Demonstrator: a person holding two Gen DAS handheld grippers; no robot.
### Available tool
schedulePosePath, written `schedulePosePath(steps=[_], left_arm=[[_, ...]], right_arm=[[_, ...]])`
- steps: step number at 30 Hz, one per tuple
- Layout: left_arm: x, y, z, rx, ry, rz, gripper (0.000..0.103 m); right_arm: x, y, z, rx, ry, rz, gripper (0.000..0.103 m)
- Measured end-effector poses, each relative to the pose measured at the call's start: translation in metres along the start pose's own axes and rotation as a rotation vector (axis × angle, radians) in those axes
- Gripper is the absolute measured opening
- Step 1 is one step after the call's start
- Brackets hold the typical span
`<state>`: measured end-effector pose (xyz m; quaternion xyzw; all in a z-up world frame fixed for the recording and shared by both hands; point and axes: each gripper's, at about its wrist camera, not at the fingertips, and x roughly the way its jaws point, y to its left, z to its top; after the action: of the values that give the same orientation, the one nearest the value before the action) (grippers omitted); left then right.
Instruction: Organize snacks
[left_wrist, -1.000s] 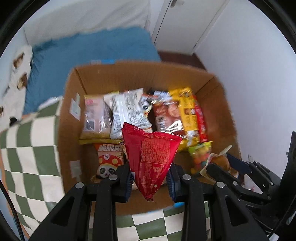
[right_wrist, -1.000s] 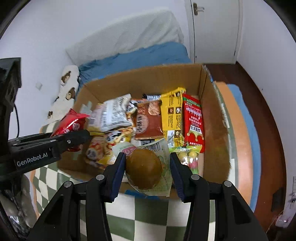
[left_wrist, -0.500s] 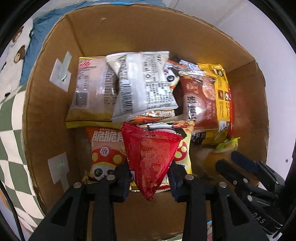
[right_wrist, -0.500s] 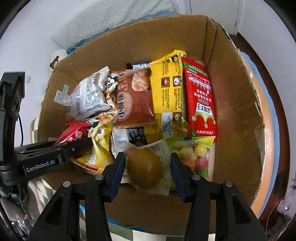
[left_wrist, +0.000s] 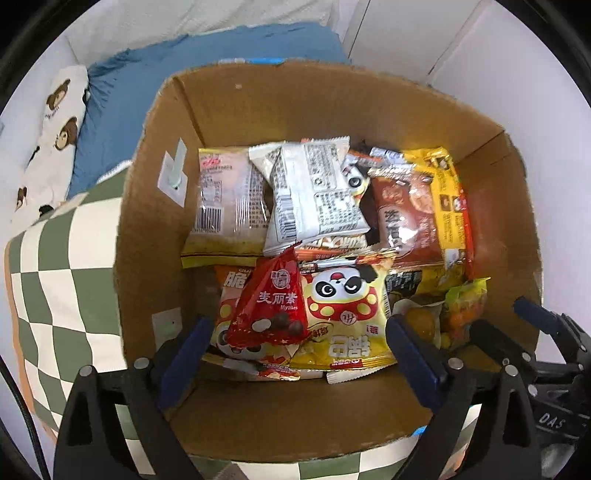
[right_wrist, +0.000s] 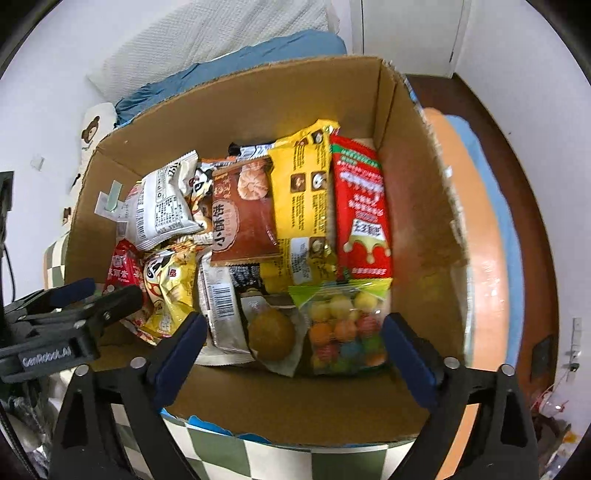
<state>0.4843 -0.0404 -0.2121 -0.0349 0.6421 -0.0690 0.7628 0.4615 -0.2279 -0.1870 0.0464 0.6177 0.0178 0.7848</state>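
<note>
Two fisheye views look steeply down into an open brown cardboard box (left_wrist: 332, 107) packed with snack packets. The curved lens darkens the corners of both views, and the lower packets are largely buried under the upper ones, so their labels are cut off. A small pale label stuck on the box's inner wall is too small to read.

The left gripper (left_wrist: 295, 354) has its blue-padded jaws spread wide and opening. A red triangular foil bag of chocolate balls (left_wrist: 271, 306) lies between them, touching neither pad, resting on a yellow panda-print snack bag (left_wrist: 343, 310) at the near side of the box.

The right gripper (right_wrist: 293, 349) is likewise spread and opening. A round brown bun in a clear wrapper (right_wrist: 271, 334) lies between its pads, free of both, just beside a clear bag of coloured candy balls (right_wrist: 343, 328). Farther back lie a brown pastry packet (right_wrist: 242, 221), a yellow packet (right_wrist: 301, 195) and a red packet with a green edge (right_wrist: 364, 218); a white printed packet (left_wrist: 314, 195) sits on top of the pile at the left.

The box stands on a green-and-white checked cloth (left_wrist: 55, 266). Beyond it are a blue bedsheet (left_wrist: 207, 48), a white bear-print pillow (left_wrist: 51, 125), white walls and a white door (right_wrist: 410, 33). An orange and blue mat (right_wrist: 484, 236) lies beside the box, on dark wooden floor.
</note>
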Motion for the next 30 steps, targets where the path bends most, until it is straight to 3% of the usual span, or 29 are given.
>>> schedulePosePath(steps=[18,30], left_arm=[[-0.047,-0.002,-0.018,0.003,-0.141,0.063,0.097],[-0.117,-0.016,-0.094,0.003,-0.316,0.097,0.097]], right_arm=[[-0.041,-0.001,-0.017,-0.020,-0.106,-0.054,0.099],[-0.127,0.000,-0.085,-0.027,-0.301,-0.037,0.099]])
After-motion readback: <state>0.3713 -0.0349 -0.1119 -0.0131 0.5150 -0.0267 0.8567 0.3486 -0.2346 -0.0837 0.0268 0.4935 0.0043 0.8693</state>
